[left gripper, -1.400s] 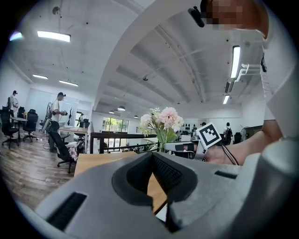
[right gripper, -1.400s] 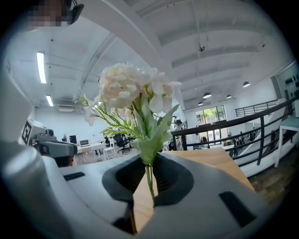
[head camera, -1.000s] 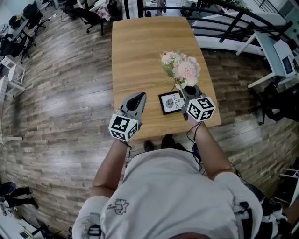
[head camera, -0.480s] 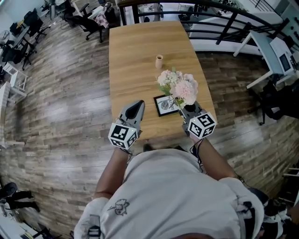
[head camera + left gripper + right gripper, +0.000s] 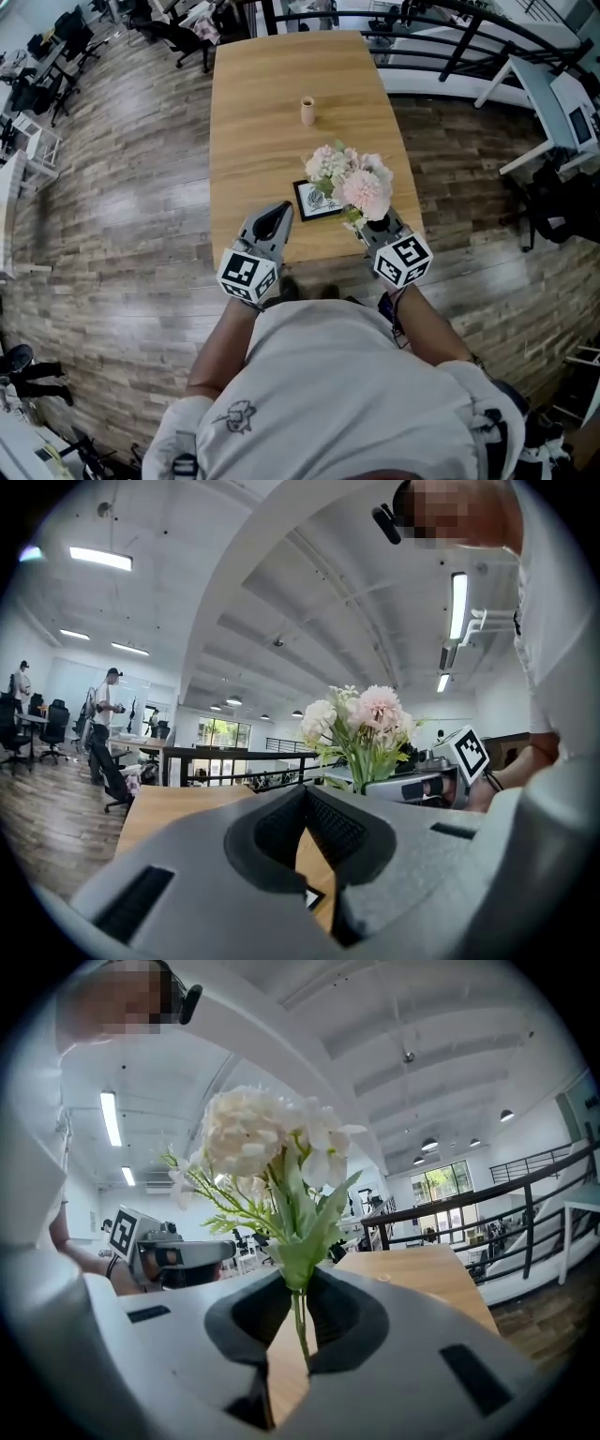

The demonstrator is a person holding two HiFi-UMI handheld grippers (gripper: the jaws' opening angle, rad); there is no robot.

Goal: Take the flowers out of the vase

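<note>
A bunch of pink and white flowers point(image 5: 349, 178) with green leaves stands upright above my right gripper point(image 5: 373, 228), which is shut on the thin green stems point(image 5: 300, 1326). The blooms point(image 5: 262, 1138) fill the upper middle of the right gripper view. The small tan vase point(image 5: 307, 111) stands alone farther up the wooden table point(image 5: 253, 141), well apart from the flowers. My left gripper point(image 5: 277, 214) hovers over the table's near edge, left of the bunch, shut with nothing in it. In the left gripper view the flowers point(image 5: 361, 719) show to the right, beyond its jaws.
A small black-framed card point(image 5: 317, 199) lies on the table just left of the flowers. Wood floor surrounds the table. A black railing point(image 5: 450, 37) and white desks point(image 5: 553, 94) stand to the right, office chairs point(image 5: 178, 33) at the far left.
Both grippers have drawn back toward the table's near edge, the right one carrying the flowers with it. The vase has come into view, left standing farther up the table.
</note>
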